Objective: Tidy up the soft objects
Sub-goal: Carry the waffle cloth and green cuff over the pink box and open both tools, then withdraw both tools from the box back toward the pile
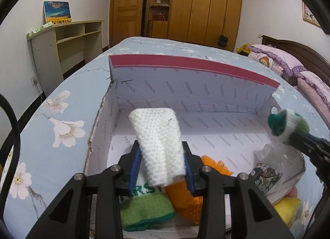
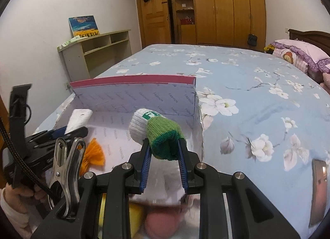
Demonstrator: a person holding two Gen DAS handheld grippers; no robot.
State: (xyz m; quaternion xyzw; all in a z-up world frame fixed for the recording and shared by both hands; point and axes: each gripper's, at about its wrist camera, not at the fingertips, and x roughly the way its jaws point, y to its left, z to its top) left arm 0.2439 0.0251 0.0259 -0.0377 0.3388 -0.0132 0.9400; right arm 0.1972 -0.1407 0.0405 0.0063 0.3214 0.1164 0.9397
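left gripper [image 1: 163, 169] clamped on a white cloth [image 1: 158, 142], held above the open box [image 1: 185, 86] on the bed [image 1: 61, 115], over a green sock [image 1: 144, 212] and orange sock [image 1: 185, 199] already inside. right gripper [image 2: 164, 152] clamped on a rolled green-and-white sock [image 2: 156, 129], raised over the box's right end. best to lower each piece onto bare box floor beside the others before letting go, clear of the walls, one at a time so nothing rolls out.

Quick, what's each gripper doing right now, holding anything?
Left gripper: shut on the white knit cloth.
Right gripper: shut on the green and white sock.
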